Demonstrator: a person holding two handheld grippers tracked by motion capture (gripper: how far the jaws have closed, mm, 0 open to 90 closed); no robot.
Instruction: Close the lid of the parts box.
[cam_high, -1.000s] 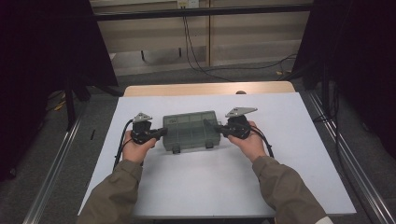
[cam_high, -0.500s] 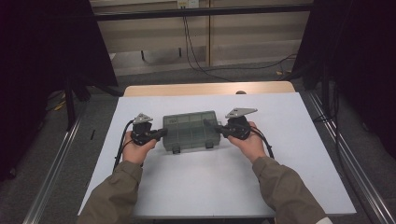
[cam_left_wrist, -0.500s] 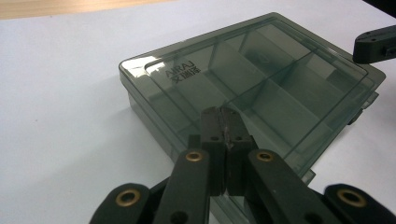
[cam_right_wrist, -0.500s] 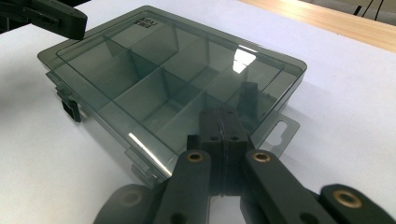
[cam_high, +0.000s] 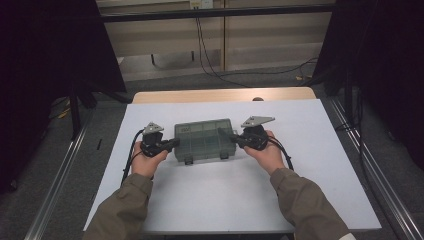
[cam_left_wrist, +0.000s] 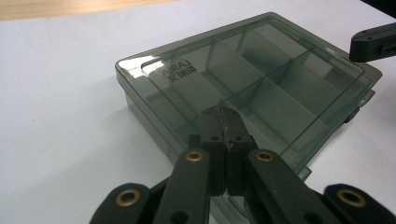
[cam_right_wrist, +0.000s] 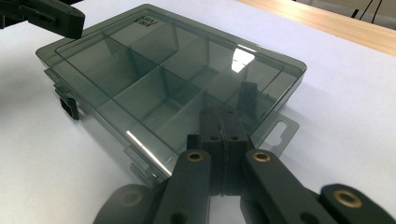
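One big white desk fills the middle of the room, with a strip of light wood at its far edge. On it lies one box, flat and shut, made of dark see-through plastic. It sits a little left of the middle of the desk. Through its lid you can see walls that split it into small rooms, all bare as far as I can tell. Two small clips stick out of its near side.

Two arms in brown sleeves come in from the near side, and each hand holds one gripper. The left gripper is at the left end of the box. The right gripper is at the right end. So the box lies between the two of them.

Both pairs of jaws are pressed tight together and hold nothing. In each gripper view the jaw tips lie over the edge of the lid at their own end; I cannot tell if they touch it.
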